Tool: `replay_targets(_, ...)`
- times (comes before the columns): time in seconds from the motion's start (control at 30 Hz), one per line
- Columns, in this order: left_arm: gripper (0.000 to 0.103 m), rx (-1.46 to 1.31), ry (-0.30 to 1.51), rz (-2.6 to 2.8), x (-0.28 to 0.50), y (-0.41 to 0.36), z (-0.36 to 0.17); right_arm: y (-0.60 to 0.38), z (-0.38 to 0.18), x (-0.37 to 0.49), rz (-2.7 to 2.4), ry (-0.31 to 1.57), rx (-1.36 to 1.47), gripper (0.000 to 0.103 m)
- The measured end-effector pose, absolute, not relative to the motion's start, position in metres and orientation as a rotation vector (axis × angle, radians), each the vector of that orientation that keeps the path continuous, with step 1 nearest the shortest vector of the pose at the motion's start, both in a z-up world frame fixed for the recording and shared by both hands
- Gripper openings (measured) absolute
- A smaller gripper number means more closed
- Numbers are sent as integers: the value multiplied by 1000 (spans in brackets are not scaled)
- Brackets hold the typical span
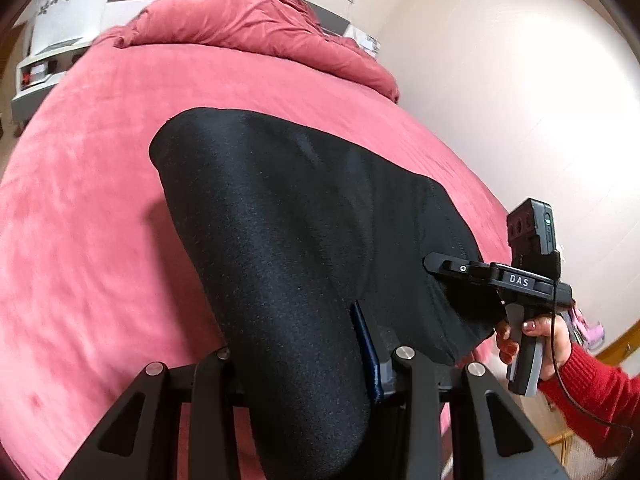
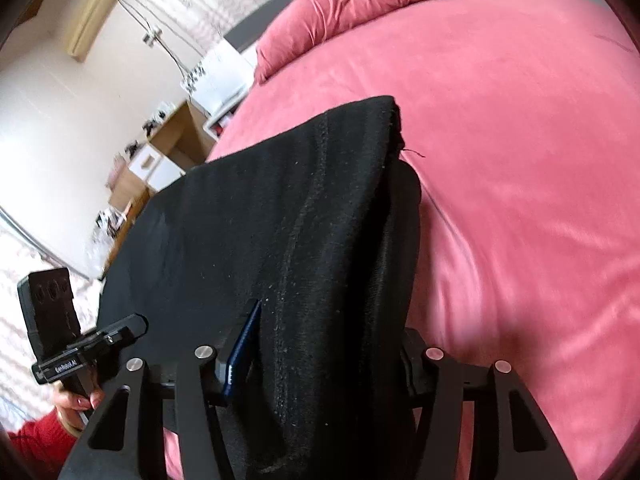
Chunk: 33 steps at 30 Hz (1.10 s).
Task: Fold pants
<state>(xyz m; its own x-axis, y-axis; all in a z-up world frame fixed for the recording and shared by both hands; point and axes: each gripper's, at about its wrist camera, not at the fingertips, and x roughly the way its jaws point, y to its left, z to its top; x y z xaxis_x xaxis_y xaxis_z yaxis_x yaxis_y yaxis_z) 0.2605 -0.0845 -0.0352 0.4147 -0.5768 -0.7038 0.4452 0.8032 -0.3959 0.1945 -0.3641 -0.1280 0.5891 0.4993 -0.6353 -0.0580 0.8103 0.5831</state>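
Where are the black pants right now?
The black pants lie on the pink bedspread, filling the middle of both wrist views, with their near end raised between the left gripper and right gripper, each clamped on the fabric.

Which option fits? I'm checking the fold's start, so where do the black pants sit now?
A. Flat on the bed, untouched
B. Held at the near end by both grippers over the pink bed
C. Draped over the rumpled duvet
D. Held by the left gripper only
B: the black pants run between the fingers of the left gripper and the right gripper, far end on the bed.
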Motion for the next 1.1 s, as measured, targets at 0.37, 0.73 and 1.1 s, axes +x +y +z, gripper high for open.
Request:
replay_targets(0.37,39,-174,899,-558,371,-85,-43,-347,-110,310,310,805,522,58)
replay_targets(0.73,74,-357,943,-474,366,-38,-107,-367,-148,322,235,793,559,74)
replay_targets(1.1,69,-323,722,-351,282,-24,-51,-325,-51,246,48,569,252,77)
